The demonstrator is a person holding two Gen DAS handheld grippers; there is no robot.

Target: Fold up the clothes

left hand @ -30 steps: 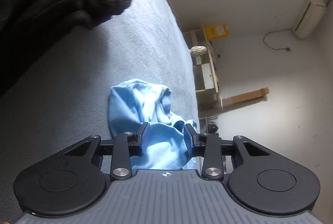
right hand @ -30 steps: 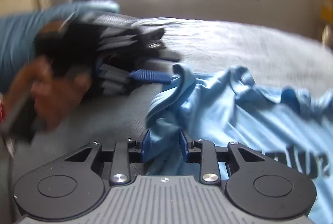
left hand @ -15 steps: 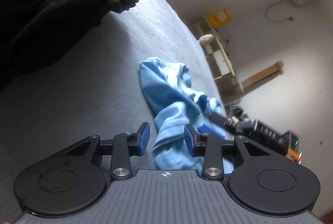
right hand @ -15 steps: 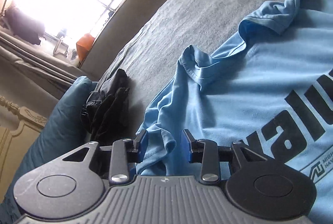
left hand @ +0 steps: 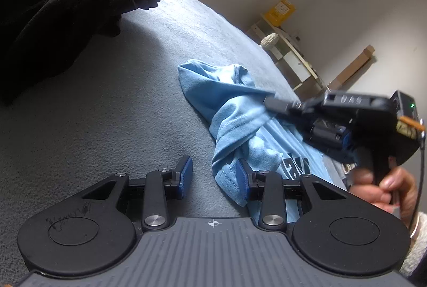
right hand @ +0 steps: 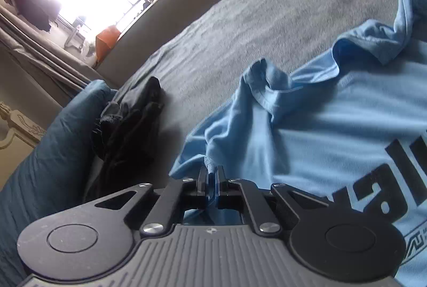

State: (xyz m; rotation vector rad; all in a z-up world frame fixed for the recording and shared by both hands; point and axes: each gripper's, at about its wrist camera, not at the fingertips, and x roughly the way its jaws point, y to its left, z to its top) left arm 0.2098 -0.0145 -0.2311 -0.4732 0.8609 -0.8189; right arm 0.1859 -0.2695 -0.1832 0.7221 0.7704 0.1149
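The light blue T-shirt (right hand: 320, 132) lies crumpled on the grey bed cover (left hand: 106, 105), printed side up, with dark lettering (right hand: 395, 175) across its chest and its neckline puckered into a ridge.

Going from left to right in the left wrist view: a heap of black clothes (left hand: 53, 7) sits at the far left edge of the bed, well apart from the shirt. Then comes the left hand-held gripper (left hand: 214, 177), its blue-padded jaws standing apart; the bunched edge of the shirt hangs just inside the right-hand pad, but whether it touches I cannot tell, and nothing is pinched. Further right, the right hand-held gripper (left hand: 269, 101) reaches in over the shirt, a person's hand (left hand: 384, 188) wrapped round its handle (a pale fuzzy cuff shows at the wrist). Behind it, against the white wall, stands a wooden shelf (left hand: 291, 55) with a yellow box (left hand: 280, 10) on top.

In the right wrist view, a dark blue pillow (right hand: 53, 148) fills the left side, with another black garment (right hand: 128, 132) lying against it. Right of that, the right hand-held gripper (right hand: 212, 176) has just clamped shut on a fold of the shirt's hem, a thin sliver of blue cloth squeezed between its pads. The rest of the shirt spreads off to the right.
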